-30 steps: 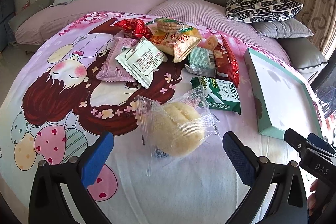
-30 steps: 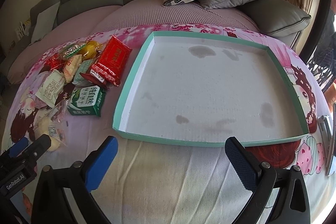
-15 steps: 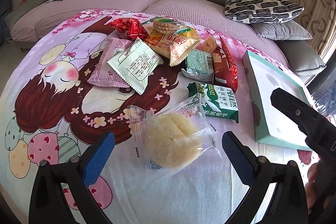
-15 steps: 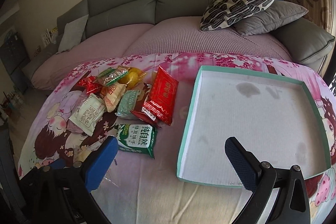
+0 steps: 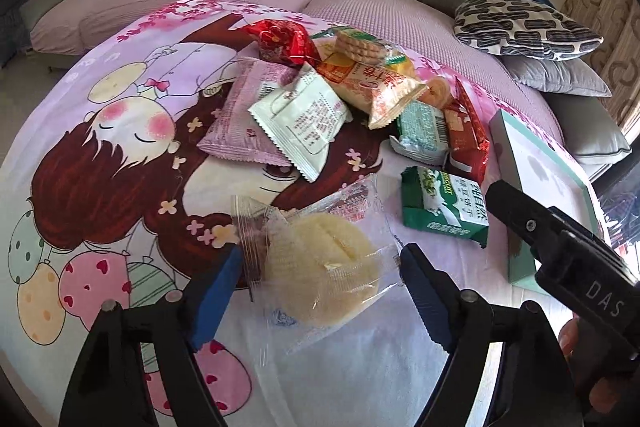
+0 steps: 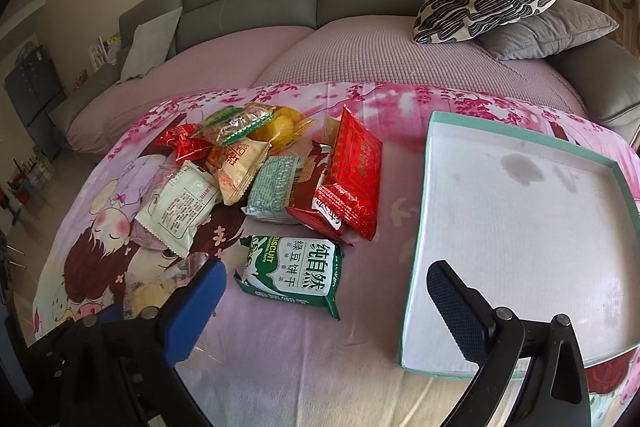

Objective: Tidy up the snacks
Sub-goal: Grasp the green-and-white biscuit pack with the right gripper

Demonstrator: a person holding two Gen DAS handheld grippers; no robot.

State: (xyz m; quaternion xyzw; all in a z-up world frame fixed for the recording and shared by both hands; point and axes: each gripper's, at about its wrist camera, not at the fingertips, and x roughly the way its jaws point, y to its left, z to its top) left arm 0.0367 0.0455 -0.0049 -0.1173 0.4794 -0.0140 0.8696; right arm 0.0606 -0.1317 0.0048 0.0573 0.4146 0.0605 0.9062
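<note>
- Our left claw (image 5: 320, 273) straddles the clear-wrapped bun (image 5: 320, 267) at the near edge of the tabletop (image 5: 360, 367); its jaws have just been closing around the bun, and both pads look to touch the wrapper's edges, though we cannot tell whether they grip yet.
- We judge this bun goes first because it lies apart, nearest us.
- Our right claw (image 6: 324, 297) hangs wide and empty over the green biscuit pack (image 6: 294, 275), likely next.
- The remaining snacks (image 6: 276, 167) sit heaped farther back, left of the empty teal tray (image 6: 416, 239), where they presumably belong.
</note>
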